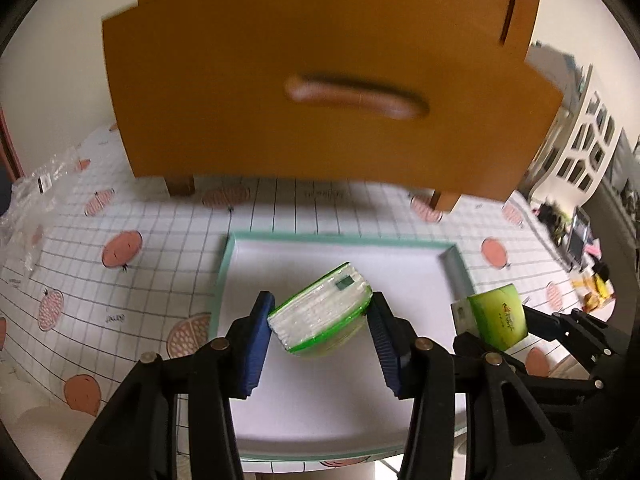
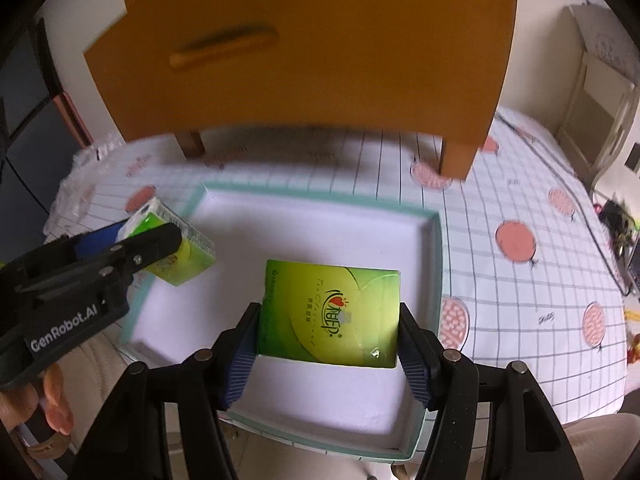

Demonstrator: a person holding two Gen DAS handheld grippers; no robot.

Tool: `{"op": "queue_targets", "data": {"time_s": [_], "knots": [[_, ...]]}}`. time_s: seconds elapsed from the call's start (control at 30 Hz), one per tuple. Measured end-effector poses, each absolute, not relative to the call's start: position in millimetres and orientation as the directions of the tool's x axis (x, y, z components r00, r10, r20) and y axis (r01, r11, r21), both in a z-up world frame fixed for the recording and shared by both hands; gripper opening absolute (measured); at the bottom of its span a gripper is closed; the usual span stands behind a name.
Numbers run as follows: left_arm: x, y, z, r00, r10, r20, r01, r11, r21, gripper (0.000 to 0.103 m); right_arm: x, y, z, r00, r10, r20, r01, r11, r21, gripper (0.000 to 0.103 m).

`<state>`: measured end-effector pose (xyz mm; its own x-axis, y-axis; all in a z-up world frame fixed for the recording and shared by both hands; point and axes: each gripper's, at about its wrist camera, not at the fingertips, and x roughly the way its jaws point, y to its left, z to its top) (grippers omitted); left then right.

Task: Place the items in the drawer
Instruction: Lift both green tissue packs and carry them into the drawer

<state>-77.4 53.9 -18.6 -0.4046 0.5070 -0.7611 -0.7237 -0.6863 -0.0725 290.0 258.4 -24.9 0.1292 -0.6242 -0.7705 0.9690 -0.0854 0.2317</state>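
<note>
My left gripper (image 1: 322, 305) is shut on a green-and-white tissue pack (image 1: 320, 316), held tilted above the white tray (image 1: 340, 238) with a teal rim. My right gripper (image 2: 329, 314) is shut on a flat green tissue pack (image 2: 332, 312) over the same tray (image 2: 437, 256). Each view catches the other gripper and its pack: the right one (image 1: 500, 328) at the tray's right side, the left one (image 2: 152, 236) at its left edge. Behind the tray stands the wooden drawer cabinet (image 1: 320, 60), its front and bar handle (image 1: 356, 96) facing me.
A gridded tablecloth (image 1: 120, 288) with fruit prints covers the table. Crumpled clear plastic (image 1: 36, 196) lies at the far left. The cabinet stands on short legs (image 2: 456, 156). A white shelf unit (image 1: 580, 148) stands off to the right. A hand (image 2: 52, 400) grips the left tool.
</note>
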Motion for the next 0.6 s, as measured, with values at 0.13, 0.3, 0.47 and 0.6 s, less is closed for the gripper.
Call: {"op": "queue_targets", "data": {"time_s": [0.13, 0.3, 0.47, 0.6], "knots": [[-74.3, 50.1, 4.7, -0.422, 0.545, -0.725, -0.728, -0.68, -0.088, 0.049, 286.8, 260.3, 0.0, 0.128, -0.668, -0.733, 0.965, -0.086, 0.247, 0.067], [-70.8, 47.8, 37.6, -0.441, 0.601, -0.667, -0.738, -0.666, -0.112, 0.049, 282.3, 264.5, 32.6, 0.114, -0.72, -0.685, 0.963, -0.091, 0.255, 0.067], [-66.9, 45.2, 65.4, -0.448, 0.645, -0.62, -0.739, -0.657, -0.149, 0.049, 270.8, 265.8, 72.1, 0.101, -0.782, -0.616, 0.961, -0.083, 0.263, 0.067], [-72.1, 45.5, 85.8, -0.457, 0.671, -0.584, -0.738, -0.653, -0.172, 0.049, 263.3, 263.4, 104.4, 0.092, -0.824, -0.559, 0.961, -0.073, 0.266, 0.067]]}}
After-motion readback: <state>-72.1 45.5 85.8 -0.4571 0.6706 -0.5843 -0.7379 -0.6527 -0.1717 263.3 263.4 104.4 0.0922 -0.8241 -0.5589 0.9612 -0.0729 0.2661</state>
